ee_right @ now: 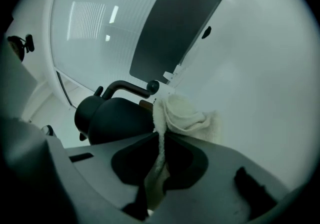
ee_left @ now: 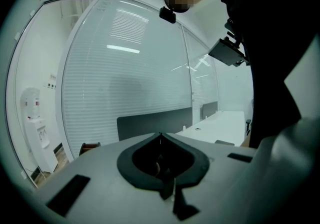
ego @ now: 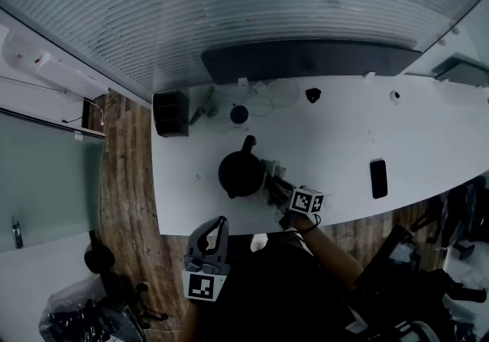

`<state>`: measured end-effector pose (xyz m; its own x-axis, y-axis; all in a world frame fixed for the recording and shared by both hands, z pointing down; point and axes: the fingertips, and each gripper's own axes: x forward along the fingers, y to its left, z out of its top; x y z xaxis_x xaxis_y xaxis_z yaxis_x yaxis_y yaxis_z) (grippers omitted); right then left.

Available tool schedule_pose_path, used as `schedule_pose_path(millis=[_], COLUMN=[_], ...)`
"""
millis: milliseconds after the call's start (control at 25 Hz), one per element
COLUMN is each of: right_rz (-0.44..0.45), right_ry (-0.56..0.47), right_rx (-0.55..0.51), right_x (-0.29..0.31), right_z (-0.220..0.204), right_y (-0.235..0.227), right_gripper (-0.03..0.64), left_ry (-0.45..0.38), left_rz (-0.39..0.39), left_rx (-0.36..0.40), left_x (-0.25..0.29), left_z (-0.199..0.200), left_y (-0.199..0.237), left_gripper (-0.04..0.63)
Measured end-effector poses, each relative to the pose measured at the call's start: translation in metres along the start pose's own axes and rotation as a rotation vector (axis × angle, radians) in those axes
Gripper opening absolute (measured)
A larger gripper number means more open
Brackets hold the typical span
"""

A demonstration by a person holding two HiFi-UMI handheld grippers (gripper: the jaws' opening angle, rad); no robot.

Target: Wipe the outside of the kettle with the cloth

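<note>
A black kettle (ego: 241,171) with a curved handle stands on the white table (ego: 336,134) near its front edge. My right gripper (ego: 273,181) sits just right of it, shut on a white cloth (ee_right: 184,114) that bunches out past the jaws. In the right gripper view the kettle (ee_right: 112,115) is close on the left, with the cloth beside its body; I cannot tell whether they touch. My left gripper (ego: 216,227) hangs off the table's front edge, below and left of the kettle, shut with nothing in it (ee_left: 161,135).
A black phone (ego: 378,178) lies on the table to the right. A small round black object (ego: 239,114) and a black box (ego: 170,113) sit behind the kettle. A dark divider panel (ego: 306,58) runs along the table's far edge. Wooden floor (ego: 126,180) lies to the left.
</note>
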<state>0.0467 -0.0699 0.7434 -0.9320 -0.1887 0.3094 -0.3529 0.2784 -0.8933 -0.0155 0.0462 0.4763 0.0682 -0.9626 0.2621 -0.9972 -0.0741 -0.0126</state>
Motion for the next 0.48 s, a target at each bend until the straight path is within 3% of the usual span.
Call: schedule_pose_path(millis=[160,280,360,480], right_rz=[0.029,0.102,0.183,0.336], right_ry=[0.025,-0.032,-0.040,0.034], right_rx=[-0.021,-0.121,-0.185,-0.276], right_x=[-0.015,-0.046,-0.054,-0.049], right_z=[0.011,0.048,0.068,0.076], right_y=[0.011,0.050,0.079,0.123], right_gripper=[0.031,0.031,0.031,0.031], left_ry=[-0.004,0.000,-0.003,-0.021], left_rz=[0.023,0.031,0.040,0.046], left_rx=[-0.004,0.015,0.001,-0.036], left_x=[-0.001,-0.001,0.004,0.011], left_z=[0.003,0.002,-0.002,-0.003], left_y=[0.003,0.009,0.014,0.013], left_gripper=[0.006,0.006,0.006,0.006])
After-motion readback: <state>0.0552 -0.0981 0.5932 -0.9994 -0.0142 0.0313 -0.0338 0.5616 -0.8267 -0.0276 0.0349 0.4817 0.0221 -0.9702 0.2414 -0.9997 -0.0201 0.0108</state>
